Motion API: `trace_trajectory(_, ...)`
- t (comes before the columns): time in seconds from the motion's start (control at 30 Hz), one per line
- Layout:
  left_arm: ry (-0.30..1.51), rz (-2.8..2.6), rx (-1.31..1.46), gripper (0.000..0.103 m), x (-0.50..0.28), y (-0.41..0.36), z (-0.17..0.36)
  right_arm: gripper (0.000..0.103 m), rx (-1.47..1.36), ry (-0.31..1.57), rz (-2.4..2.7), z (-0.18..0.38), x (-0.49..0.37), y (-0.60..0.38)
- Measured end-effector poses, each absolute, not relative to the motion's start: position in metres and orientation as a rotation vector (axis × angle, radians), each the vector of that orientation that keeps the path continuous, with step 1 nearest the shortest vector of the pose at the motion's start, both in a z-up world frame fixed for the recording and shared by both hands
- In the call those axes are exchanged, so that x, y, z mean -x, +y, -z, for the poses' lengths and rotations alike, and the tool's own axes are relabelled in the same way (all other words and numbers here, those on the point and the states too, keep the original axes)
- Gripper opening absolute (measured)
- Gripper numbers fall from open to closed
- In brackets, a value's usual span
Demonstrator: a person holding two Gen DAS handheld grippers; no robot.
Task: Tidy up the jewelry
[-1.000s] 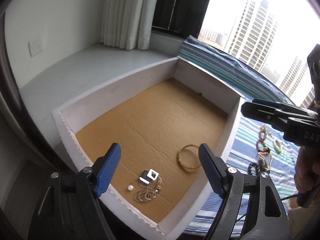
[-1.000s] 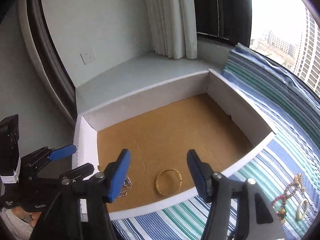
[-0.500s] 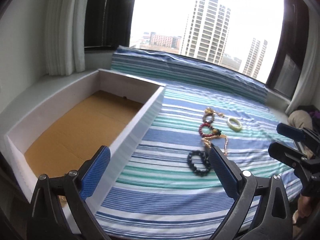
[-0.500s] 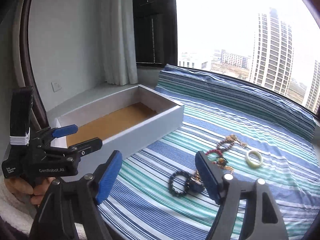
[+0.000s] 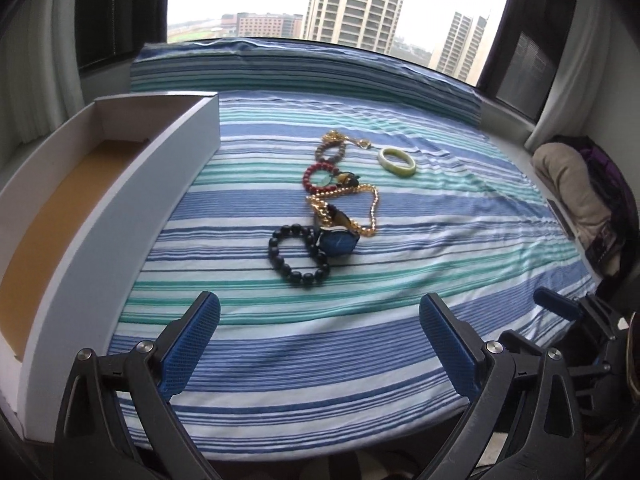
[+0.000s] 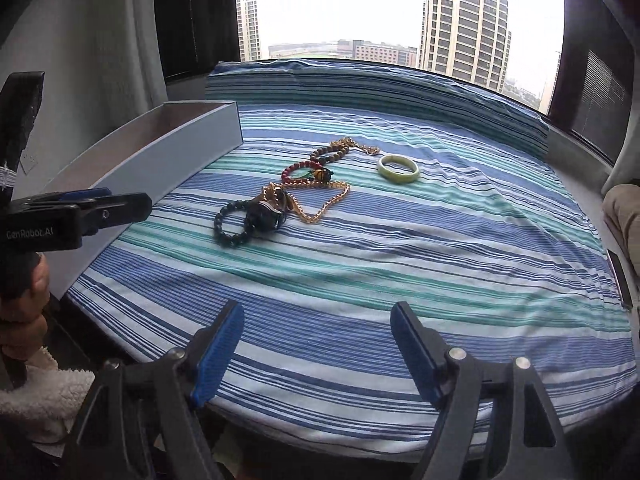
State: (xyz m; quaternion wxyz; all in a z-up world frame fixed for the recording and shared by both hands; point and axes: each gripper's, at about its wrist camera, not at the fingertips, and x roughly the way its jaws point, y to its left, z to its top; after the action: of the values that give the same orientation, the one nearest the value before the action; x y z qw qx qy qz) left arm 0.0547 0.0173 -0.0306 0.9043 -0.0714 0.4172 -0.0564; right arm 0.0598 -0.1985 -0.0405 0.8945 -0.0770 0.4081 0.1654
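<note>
A pile of jewelry lies on the striped mat: a black bead bracelet (image 5: 298, 256) (image 6: 234, 222), a blue-faced watch (image 5: 338, 240), a gold chain (image 5: 360, 208) (image 6: 324, 200), a red bead bracelet (image 5: 318, 178) (image 6: 298, 172), a brown bead bracelet (image 5: 330, 152) and a pale green bangle (image 5: 397, 161) (image 6: 399, 167). A white box (image 5: 120, 216) (image 6: 160, 160) with a brown floor stands at the left. My left gripper (image 5: 320, 344) is open and empty, short of the pile. My right gripper (image 6: 318, 348) is open and empty, near the mat's front edge.
The blue, green and white striped mat (image 5: 400, 280) (image 6: 400, 260) covers a window ledge, with a folded striped roll (image 6: 360, 84) along the window. A beige cloth bundle (image 5: 572, 196) lies at the right edge. The other gripper's fingers (image 6: 92, 208) show at the left of the right wrist view.
Both grippers have swung away from above the box to the right and now face the jewelry pile on the mat. Both have stayed open and empty.
</note>
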Motion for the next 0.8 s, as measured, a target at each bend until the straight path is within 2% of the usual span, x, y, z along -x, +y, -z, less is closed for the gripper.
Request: trace_trajectory(0.8,0.920,0.094,0.121,0.100,-0.058,0.015,0.045,0.077,0.149,0.871,-0.318,0.049,-0.063,-0.195)
